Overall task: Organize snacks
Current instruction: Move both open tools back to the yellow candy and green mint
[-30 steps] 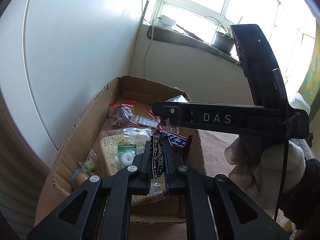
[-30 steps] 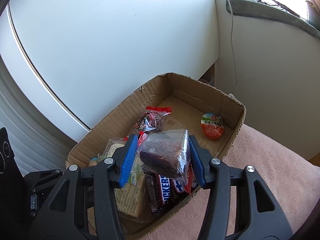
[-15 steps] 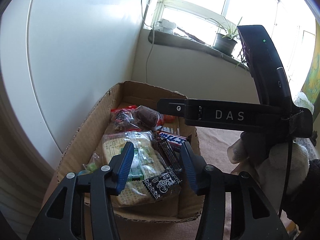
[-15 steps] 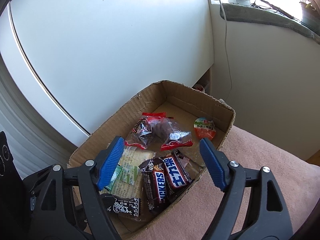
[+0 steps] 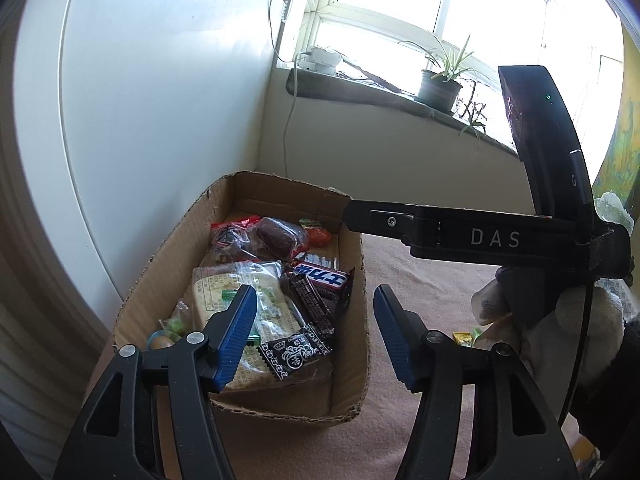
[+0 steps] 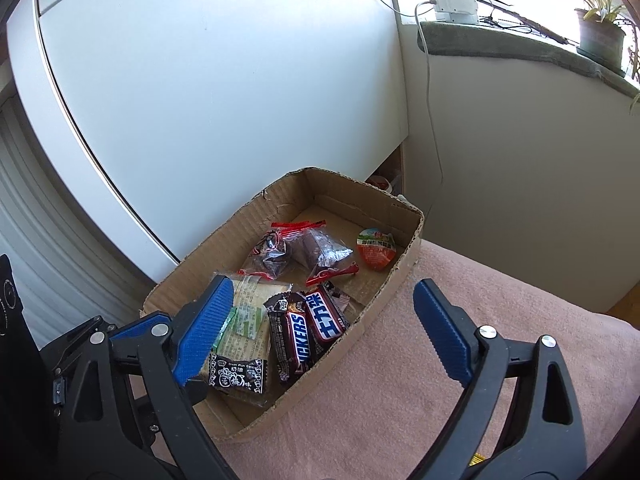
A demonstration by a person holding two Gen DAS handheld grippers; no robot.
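A shallow cardboard box [image 5: 352, 248] [image 6: 404, 272] holds several snacks: a black plum candy [image 5: 294, 354] [image 6: 236, 372], Snickers bars [image 6: 296, 340] [image 5: 320, 280], a cracker pack [image 5: 236, 292] [image 6: 250, 312], clear bags with dark cake [image 5: 276, 236] [image 6: 324, 248] and an orange jelly cup [image 6: 376, 249] [image 5: 318, 235]. My left gripper [image 5: 316, 336] is open and empty above the box's near right corner. My right gripper [image 6: 320, 332] is open and empty above the box's near half.
The box sits on a pink cloth [image 6: 460, 360] [image 5: 420, 292] against a white cabinet [image 6: 200, 80]. A yellow-green candy [image 5: 464, 337] lies on the cloth to the right. A windowsill with a potted plant [image 5: 440, 84] and a power cable [image 6: 430, 92] lies behind.
Both grippers opened: the left let go of the black plum candy, the right dropped the cake bag, both into the box. Both then pulled back and up.
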